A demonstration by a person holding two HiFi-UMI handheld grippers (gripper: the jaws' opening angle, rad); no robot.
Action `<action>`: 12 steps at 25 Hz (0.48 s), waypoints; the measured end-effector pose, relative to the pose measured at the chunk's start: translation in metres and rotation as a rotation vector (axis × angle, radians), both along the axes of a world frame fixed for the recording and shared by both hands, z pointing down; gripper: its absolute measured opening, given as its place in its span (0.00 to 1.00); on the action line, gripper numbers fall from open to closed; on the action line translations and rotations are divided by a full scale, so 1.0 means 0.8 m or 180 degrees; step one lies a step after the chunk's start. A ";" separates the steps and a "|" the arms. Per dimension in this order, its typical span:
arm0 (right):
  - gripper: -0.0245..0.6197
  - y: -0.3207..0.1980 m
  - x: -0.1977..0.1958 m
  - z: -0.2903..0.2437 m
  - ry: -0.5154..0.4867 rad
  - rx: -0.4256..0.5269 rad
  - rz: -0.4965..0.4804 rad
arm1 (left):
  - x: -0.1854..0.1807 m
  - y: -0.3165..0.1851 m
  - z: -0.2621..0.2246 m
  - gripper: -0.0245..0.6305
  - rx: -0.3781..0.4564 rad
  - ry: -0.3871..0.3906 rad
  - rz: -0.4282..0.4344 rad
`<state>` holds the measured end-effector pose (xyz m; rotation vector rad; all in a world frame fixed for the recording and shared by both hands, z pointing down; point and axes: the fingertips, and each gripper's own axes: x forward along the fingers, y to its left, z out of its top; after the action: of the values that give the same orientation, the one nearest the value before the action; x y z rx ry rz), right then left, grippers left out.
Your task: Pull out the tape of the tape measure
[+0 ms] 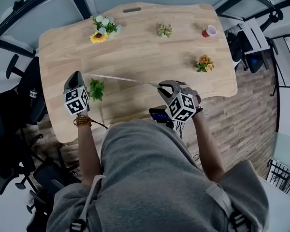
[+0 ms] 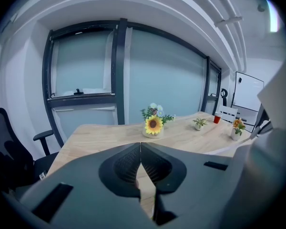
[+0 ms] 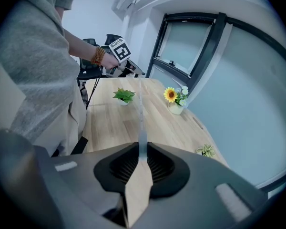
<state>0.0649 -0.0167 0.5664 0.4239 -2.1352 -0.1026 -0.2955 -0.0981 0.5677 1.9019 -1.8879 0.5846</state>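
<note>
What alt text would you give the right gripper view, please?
The right gripper pinches a pale tape that stretches away over a wooden table toward the left gripper, held by a person in grey. A green plant and a potted sunflower stand beside it.

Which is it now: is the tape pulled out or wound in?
Pulled out: the tape spans above the table from the left gripper to the right gripper, whose jaws pinch it.
</note>
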 end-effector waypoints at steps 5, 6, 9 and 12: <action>0.14 0.003 0.007 0.005 0.0089 0.0011 -0.0032 | -0.011 0.001 0.000 0.05 0.0001 -0.0053 -0.0056; 0.14 0.003 0.012 0.008 0.0128 0.0009 -0.0033 | -0.017 0.002 0.000 0.05 0.0003 -0.0043 -0.0105; 0.14 0.003 0.028 0.011 0.0164 -0.0012 0.0010 | -0.033 0.002 -0.001 0.05 0.0006 -0.0009 -0.0173; 0.14 0.001 0.034 0.010 0.0171 -0.0011 0.0034 | -0.037 0.000 -0.004 0.05 0.0008 -0.0048 -0.0143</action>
<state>0.0924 -0.0160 0.5743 0.4261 -2.0798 -0.1031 -0.3251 -0.0984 0.5648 1.8568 -1.9363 0.5842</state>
